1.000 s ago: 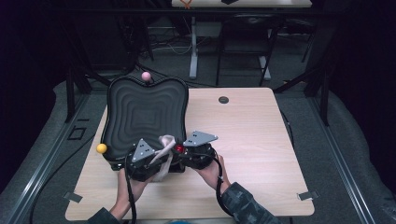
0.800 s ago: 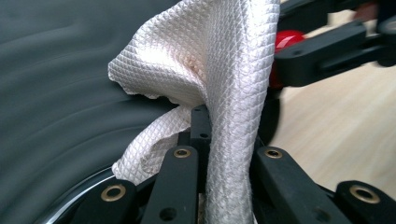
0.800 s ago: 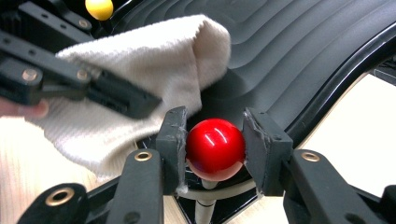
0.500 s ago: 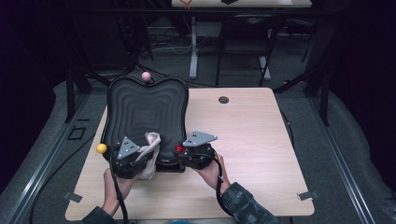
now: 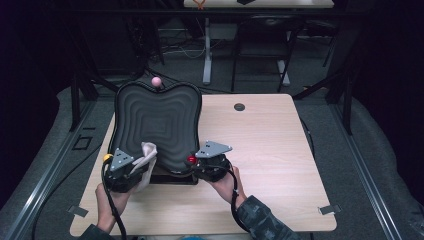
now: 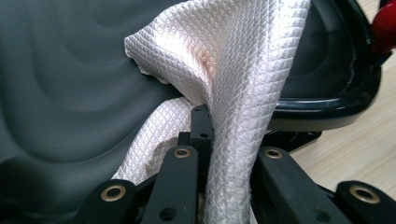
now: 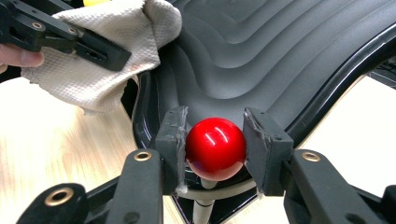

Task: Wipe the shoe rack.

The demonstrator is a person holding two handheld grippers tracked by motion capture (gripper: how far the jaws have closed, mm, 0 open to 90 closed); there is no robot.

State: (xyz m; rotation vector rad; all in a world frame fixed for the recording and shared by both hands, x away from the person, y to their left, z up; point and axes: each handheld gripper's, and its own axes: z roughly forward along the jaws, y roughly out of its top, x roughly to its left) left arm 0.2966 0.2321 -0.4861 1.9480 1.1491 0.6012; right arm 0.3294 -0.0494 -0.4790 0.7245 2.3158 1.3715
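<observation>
From the high view, a black ridged tray with a wavy rim [image 5: 157, 125] is lying on the left half of a pale wooden table [image 5: 270, 145], with a pink ball [image 5: 156, 81] at its far edge and a small dark round cap [image 5: 239, 106] well apart to the right, while both forearms are reaching in from the near side. In the left gripper view, the left gripper [image 6: 205, 126] is pinching a white waffle-weave cloth [image 6: 233, 60] tight over the tray's near part. In the right gripper view, the right gripper [image 7: 215, 142] is clamping a glossy red ball knob [image 7: 215, 147] at the tray's near right corner.
</observation>
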